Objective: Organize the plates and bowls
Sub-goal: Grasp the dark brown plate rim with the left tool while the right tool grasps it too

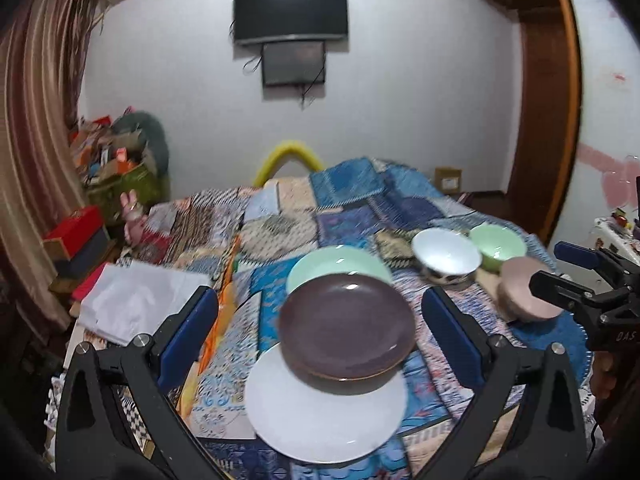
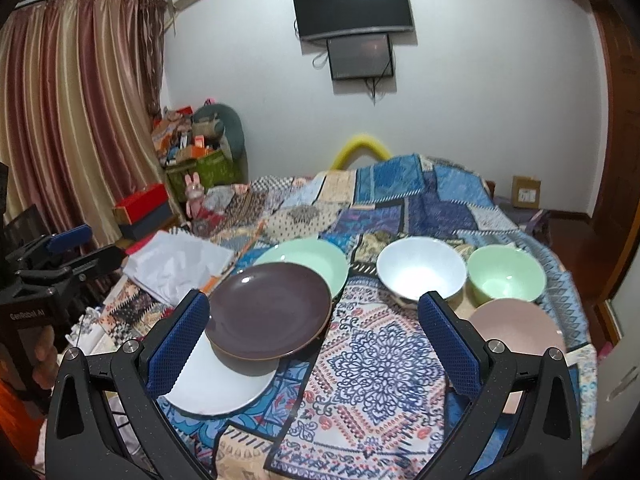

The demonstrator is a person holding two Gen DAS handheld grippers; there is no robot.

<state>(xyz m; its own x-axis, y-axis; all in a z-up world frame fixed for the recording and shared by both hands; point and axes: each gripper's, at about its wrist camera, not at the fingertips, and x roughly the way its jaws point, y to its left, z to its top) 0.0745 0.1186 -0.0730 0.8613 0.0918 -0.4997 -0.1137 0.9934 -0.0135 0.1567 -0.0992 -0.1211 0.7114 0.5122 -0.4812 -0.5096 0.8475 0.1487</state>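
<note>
On the bed's near-left part, the brown plate overlaps white plate and green plate; three bowls sit unstacked at the right. Both grippers gape, empty.

A patchwork quilt is covering the bed, with white paper lying on its left side. On the wall, a dark television is hanging above a smaller screen. Striped curtains are hanging at the left, beside a green basket overflowing with clutter. A red box is sitting near a pink toy rabbit, and a yellow foam tube is arching behind the bed.
</note>
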